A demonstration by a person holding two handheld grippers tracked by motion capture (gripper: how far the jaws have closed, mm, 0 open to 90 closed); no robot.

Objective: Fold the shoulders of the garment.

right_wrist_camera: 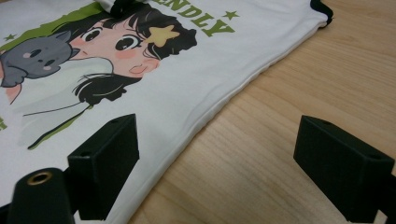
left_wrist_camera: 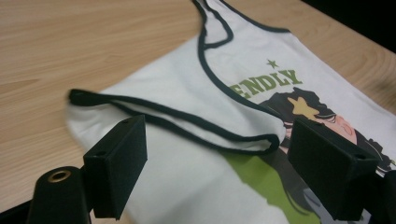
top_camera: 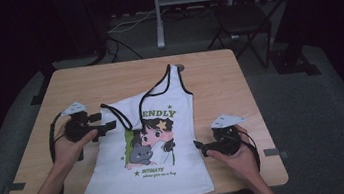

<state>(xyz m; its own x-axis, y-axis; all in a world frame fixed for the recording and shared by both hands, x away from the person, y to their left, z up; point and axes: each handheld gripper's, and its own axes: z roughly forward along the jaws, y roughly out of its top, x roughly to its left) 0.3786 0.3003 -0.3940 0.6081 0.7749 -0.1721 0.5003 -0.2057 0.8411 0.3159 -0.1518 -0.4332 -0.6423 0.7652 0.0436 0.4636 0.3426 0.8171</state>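
On the left of the light wooden table [top_camera: 207,72], the left gripper [top_camera: 106,127] stands wide open and empty beside the folded-over strap of the white sleeveless top with black trim and a cartoon print [top_camera: 170,178]. That top lies flat mid-table. At its right edge, the right gripper [top_camera: 201,147] gapes wide too, holding nothing.

The white tank top [left_wrist_camera: 187,93] reads "ENDLY" in green letters.

A white sleeveless cotton top with black trim and a cartoon girl print [top_camera: 153,145] lies flat on the table. Its left shoulder strap is folded over onto the chest.
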